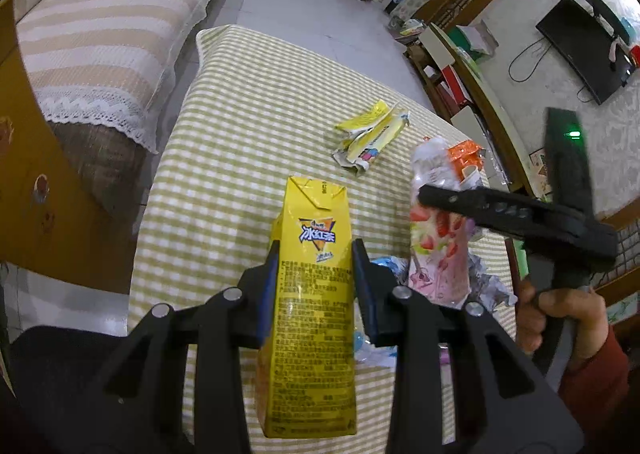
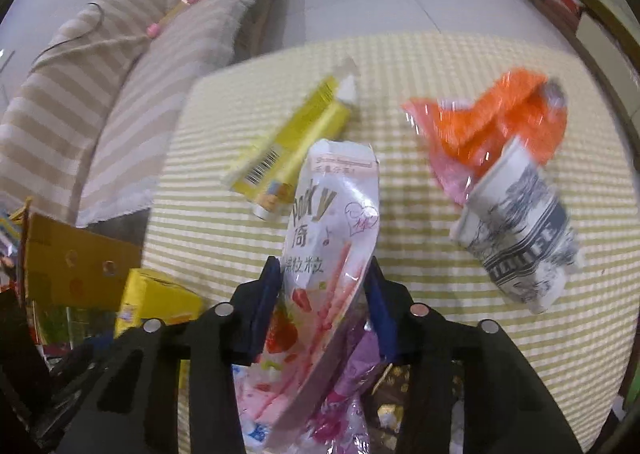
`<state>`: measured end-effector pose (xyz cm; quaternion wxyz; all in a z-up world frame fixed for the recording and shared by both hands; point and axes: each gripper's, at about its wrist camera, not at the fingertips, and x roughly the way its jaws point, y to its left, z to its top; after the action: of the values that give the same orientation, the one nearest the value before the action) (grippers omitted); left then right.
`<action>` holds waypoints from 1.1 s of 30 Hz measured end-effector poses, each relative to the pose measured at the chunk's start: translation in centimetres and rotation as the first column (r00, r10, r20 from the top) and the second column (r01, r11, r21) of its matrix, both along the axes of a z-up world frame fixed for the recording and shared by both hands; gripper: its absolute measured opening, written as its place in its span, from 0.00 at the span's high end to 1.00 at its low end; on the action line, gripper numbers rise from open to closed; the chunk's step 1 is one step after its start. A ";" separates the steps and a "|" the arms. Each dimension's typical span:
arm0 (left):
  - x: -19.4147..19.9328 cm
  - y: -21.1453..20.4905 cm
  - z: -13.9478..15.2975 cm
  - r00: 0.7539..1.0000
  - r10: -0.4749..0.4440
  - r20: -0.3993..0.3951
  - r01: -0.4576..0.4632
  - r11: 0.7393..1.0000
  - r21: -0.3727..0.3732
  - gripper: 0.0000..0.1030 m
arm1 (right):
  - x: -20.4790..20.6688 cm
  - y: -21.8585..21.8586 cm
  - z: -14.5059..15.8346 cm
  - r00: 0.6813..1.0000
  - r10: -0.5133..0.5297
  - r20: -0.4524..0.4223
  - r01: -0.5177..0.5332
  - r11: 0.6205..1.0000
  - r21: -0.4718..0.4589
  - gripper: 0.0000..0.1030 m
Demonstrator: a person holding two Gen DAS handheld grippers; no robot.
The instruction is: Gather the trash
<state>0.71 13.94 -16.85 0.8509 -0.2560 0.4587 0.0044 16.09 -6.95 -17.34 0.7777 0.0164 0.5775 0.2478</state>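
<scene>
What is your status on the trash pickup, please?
Left gripper shut on yellow tea carton. Right gripper on Pocky bag. Orange wrapper, yellow wrapper remain.

The left gripper (image 1: 314, 274) points steeply downward, its blue pads (image 1: 366, 286) pressed on both sides of a yellow carton (image 1: 310, 294). The right gripper (image 2: 324, 294), also angled down, pinches a pink snack bag (image 2: 328, 254). A hand (image 1: 560, 318) in a red sleeve (image 1: 596, 378) grasps its handle.

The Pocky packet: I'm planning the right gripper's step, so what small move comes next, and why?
Probably lift it. The right gripper has the Pocky packet between its blue pads, above other wrappers, so it seems ready to carry off.
</scene>
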 end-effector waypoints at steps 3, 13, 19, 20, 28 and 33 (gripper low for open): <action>-0.2 -0.3 0.3 1.000 0.004 0.005 -0.004 1.000 -0.006 0.68 | -0.8 -0.7 1.7 0.999 0.002 0.034 -0.004 0.999 0.040 0.62; -0.6 -1.1 1.0 1.000 -0.006 0.017 0.006 1.000 -0.003 0.68 | -1.6 -2.4 1.8 0.999 -0.024 0.035 0.024 1.000 0.013 0.23; -1.0 -1.5 1.1 1.000 -0.008 0.017 0.008 1.000 -0.007 0.68 | -5.2 -3.0 1.1 0.999 0.008 0.045 -0.006 0.999 -0.043 0.41; -1.0 -1.6 1.1 1.000 -0.007 0.015 0.007 1.000 -0.007 0.68 | -5.6 -3.0 0.6 0.999 0.014 0.042 -0.012 0.998 -0.063 0.42; -1.5 -1.9 1.3 1.000 -0.010 0.018 0.010 1.000 -0.011 0.68 | -5.0 -4.8 -0.9 0.993 -0.101 0.060 0.107 0.988 -0.110 0.42; -1.6 -1.9 1.3 1.000 -0.009 0.018 0.009 1.000 -0.014 0.68 | -2.8 -4.5 -2.5 0.996 -0.088 0.015 0.089 0.993 -0.073 0.41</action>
<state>-0.86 12.05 -15.53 0.8532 -0.2599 0.4522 -0.0047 13.27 -11.45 -19.87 0.7913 0.0121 0.5804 0.1920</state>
